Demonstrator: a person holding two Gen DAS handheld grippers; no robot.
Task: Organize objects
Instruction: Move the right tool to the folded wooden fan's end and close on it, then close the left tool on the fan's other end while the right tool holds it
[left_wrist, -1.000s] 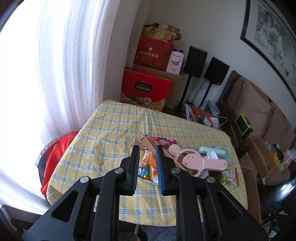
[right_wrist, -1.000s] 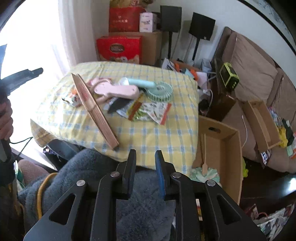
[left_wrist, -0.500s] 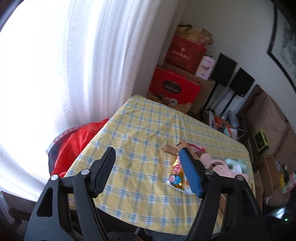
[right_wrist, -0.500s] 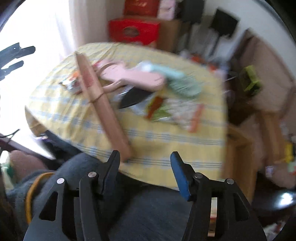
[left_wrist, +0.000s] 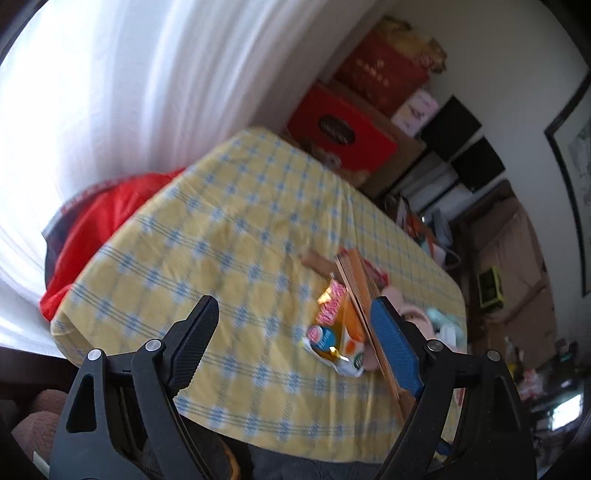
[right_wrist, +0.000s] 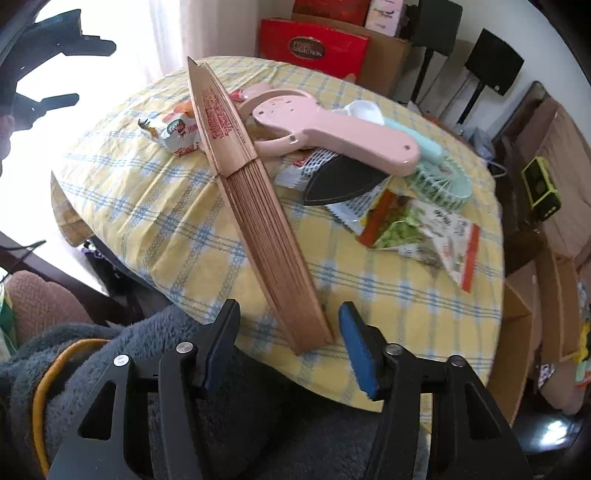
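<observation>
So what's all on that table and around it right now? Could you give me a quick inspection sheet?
Surface: table under a yellow checked cloth.
Job's things: folded wooden fan, pink fan, mint fan, snack packets, orange packet, dark flat piece.
Clutter: boxes of odds and ends beside the table.
Grippers: left gripper open, jaws just widened; right gripper open, jaws just narrowed slightly, fan's end between them, untouched.
Cables: one past the far edge.
Surroundings: curtain, red boxes, speakers, sofa.

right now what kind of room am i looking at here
Most likely a lived-in home living room: a brown sofa along the wall, black speakers on stands, and a table under a yellow checked cloth beside a curtained window.
</observation>
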